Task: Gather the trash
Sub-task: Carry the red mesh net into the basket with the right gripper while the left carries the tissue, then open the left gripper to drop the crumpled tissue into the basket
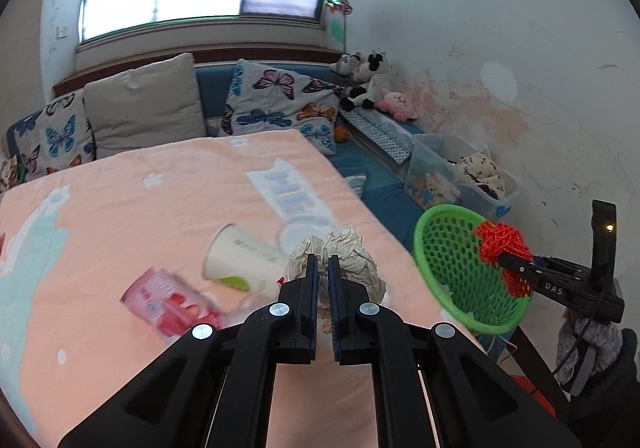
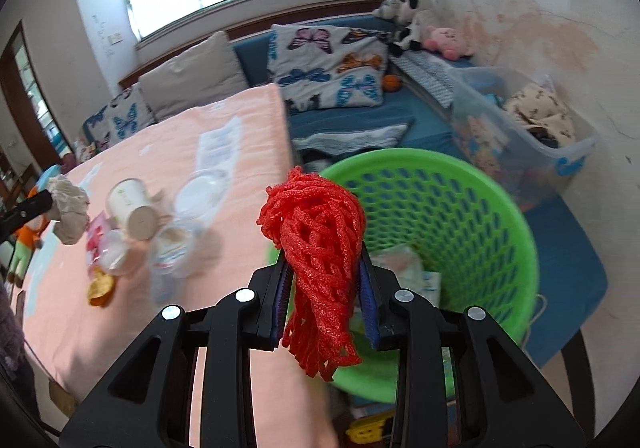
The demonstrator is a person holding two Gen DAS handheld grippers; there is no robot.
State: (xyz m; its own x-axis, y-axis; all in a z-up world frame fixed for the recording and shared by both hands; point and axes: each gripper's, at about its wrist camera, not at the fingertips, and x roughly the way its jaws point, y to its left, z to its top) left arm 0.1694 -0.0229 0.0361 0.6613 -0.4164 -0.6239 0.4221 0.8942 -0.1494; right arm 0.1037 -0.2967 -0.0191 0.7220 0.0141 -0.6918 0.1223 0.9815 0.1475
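Observation:
My left gripper (image 1: 323, 262) is shut on a crumpled beige paper ball (image 1: 352, 248) above the peach-covered table (image 1: 120, 216); the ball also shows in the right wrist view (image 2: 70, 204). My right gripper (image 2: 323, 268) is shut on a red foam net (image 2: 320, 248) and holds it over the near rim of the green mesh basket (image 2: 480, 216). In the left wrist view the net (image 1: 500, 244) and basket (image 1: 448, 244) are to the right, off the table's edge. A paper cup (image 1: 240, 256), a pink wrapper (image 1: 168, 300) and clear plastic containers (image 2: 192, 208) lie on the table.
Some paper trash lies in the basket's bottom (image 2: 404, 260). A blue sofa with butterfly cushions (image 1: 276, 100) and plush toys (image 1: 368, 80) stands behind the table. A clear storage bin (image 2: 532, 128) sits by the right wall. An orange peel (image 2: 100, 288) lies near the table's edge.

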